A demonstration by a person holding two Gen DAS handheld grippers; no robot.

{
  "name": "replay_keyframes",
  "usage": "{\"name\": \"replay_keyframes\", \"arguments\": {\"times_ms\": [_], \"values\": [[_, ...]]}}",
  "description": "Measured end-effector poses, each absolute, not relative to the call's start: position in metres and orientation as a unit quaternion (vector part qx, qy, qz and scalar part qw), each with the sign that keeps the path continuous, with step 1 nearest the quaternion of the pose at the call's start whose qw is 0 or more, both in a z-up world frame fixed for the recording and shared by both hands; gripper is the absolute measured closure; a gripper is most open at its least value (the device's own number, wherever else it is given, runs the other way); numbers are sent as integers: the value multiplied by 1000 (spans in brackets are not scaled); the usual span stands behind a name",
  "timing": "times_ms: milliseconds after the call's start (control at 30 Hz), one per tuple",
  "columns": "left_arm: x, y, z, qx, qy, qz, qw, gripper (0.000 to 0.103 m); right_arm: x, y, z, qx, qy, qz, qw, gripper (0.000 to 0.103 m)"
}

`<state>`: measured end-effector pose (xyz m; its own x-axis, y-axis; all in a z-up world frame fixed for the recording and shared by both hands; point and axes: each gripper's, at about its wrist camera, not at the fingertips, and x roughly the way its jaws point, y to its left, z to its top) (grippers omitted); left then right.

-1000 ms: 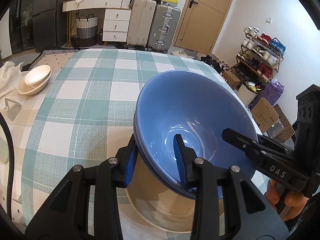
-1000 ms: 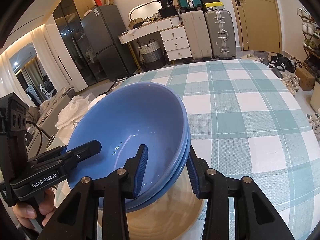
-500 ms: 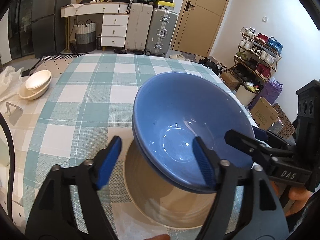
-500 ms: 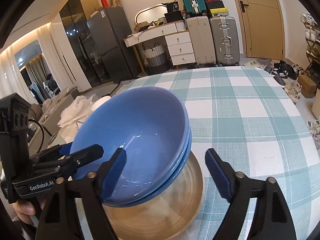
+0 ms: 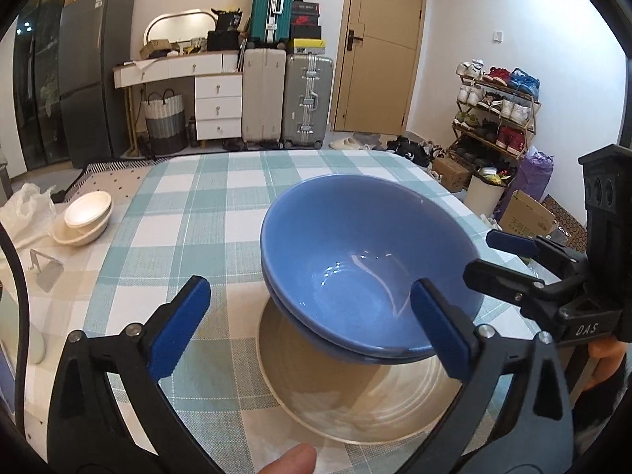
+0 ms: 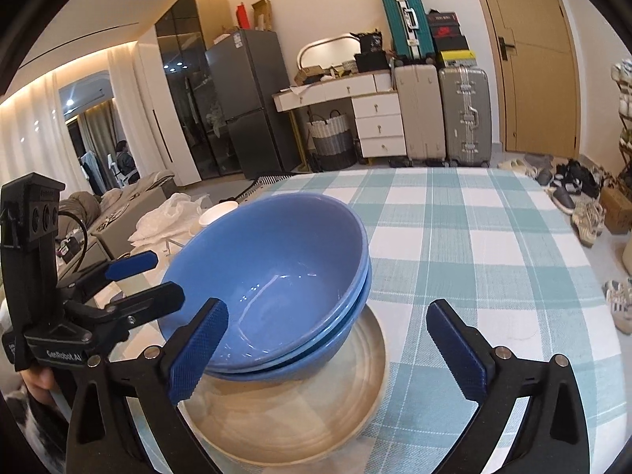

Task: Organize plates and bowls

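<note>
Two nested blue bowls (image 5: 367,272) sit tilted inside a beige plate (image 5: 355,407) on the checked table (image 5: 205,205). The left gripper (image 5: 312,324) and right gripper (image 6: 328,351) flank the bowls, jaws opening wide, gripping nothing. White bowls (image 5: 85,217) lie well left of the plate. To finish the release well, draw both grippers straight back, pads clear of the rims, and confirm the stack settles.

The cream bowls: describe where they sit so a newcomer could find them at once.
Start at the checked table and go to its far left edge, beside the white plastic bag. The cream bowls sit there nested, small and pale, unlike the big blue bowls stacked on the beige plate.
</note>
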<state>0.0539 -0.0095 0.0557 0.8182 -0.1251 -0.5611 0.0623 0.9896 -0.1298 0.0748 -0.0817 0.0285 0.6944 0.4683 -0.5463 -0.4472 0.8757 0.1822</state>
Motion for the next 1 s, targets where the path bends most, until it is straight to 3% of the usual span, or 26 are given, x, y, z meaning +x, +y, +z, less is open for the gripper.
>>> {"name": "replay_keyframes", "arguments": {"times_ms": [533, 1000], "values": [[10, 24, 49, -50, 241, -45, 968, 2, 60, -121, 26, -21, 235, 304, 923, 1], [5, 43, 8, -39, 229, -62, 971, 2, 51, -133, 8, -40, 211, 338, 917, 0]]}}
